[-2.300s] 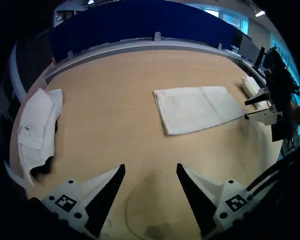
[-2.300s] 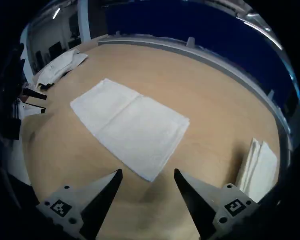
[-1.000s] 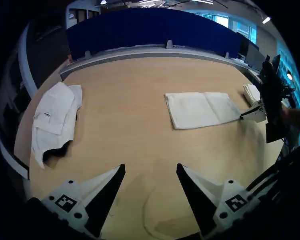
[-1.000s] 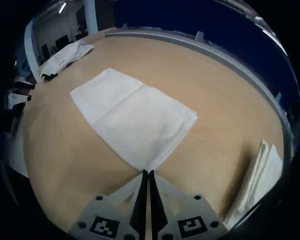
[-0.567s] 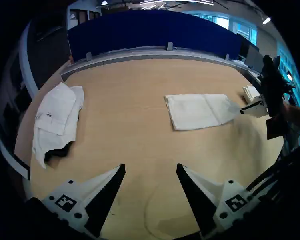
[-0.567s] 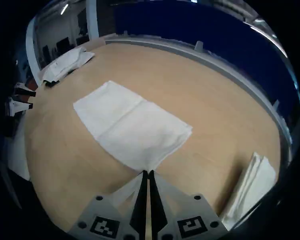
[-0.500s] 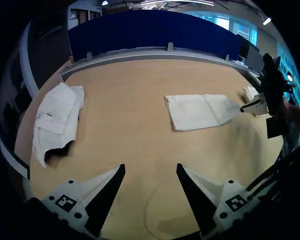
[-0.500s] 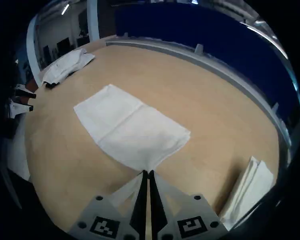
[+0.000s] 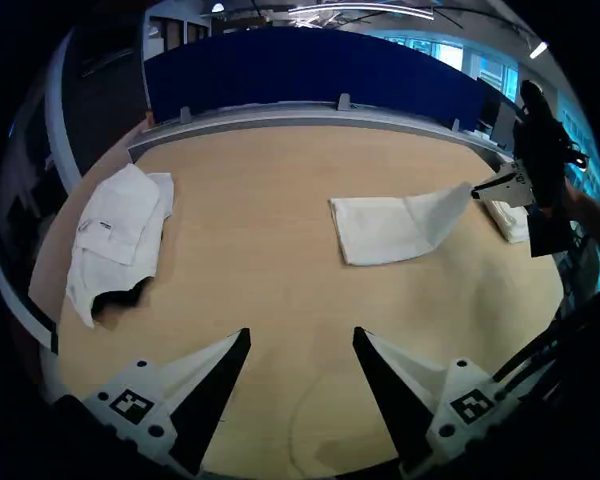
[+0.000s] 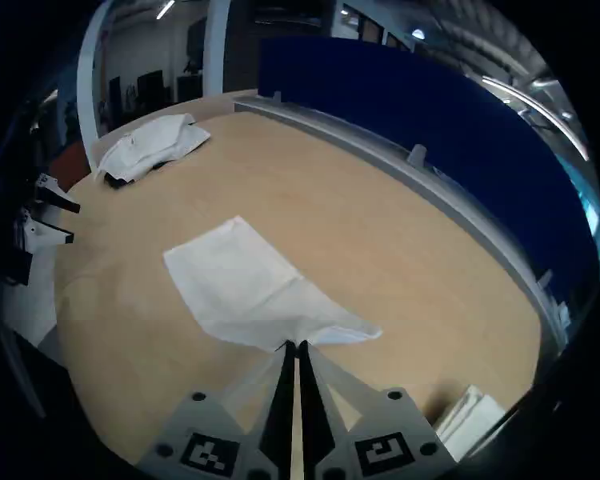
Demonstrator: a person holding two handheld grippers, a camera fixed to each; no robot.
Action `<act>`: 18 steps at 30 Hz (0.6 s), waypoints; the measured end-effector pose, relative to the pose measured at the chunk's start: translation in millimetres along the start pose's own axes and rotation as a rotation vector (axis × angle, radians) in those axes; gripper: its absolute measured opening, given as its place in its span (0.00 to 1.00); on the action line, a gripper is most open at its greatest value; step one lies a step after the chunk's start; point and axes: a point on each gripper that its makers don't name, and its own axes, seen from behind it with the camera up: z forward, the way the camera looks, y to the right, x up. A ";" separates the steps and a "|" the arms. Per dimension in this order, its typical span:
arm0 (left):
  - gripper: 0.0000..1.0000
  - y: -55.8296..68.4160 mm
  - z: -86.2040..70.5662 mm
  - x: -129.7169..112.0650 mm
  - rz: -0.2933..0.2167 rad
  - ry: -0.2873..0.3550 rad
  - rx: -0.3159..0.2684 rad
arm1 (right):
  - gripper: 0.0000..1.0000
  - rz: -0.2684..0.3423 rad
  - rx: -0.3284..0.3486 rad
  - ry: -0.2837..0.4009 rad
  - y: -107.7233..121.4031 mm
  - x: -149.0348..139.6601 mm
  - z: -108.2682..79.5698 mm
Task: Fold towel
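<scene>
My right gripper [image 10: 293,346] has its jaws pinching one corner of the white rectangular cloth towel [image 10: 244,288], raised off the pale wooden counter [image 10: 364,232]. My left gripper [image 9: 301,336] hangs well apart, jaws spread. I judge the fold barely begun; carrying the corner across remains.

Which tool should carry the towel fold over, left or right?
Right. The right tool is shut on the towel corner, with that end raised off the table. The left tool is open, holding nothing, well short of the towel.
</scene>
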 end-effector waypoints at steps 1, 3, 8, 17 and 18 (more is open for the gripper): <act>0.95 0.9 -0.6 -0.2 -0.002 0.001 -0.002 | 0.03 -0.007 0.001 0.003 -1.0 3.0 -0.1; 0.95 2.2 -1.9 -0.9 -0.004 0.003 -0.005 | 0.03 -0.020 0.003 0.005 -2.7 7.5 -0.1; 0.95 3.1 -5.1 -2.3 -0.007 0.005 -0.007 | 0.03 -0.031 0.005 0.001 -5.0 9.8 1.3; 0.95 0.3 -13.5 -2.4 -0.019 0.013 -0.004 | 0.03 -0.069 0.028 0.010 -16.3 29.7 10.0; 0.95 -0.6 -14.5 -2.4 -0.021 0.016 -0.002 | 0.03 -0.080 0.034 0.010 -19.2 33.8 12.1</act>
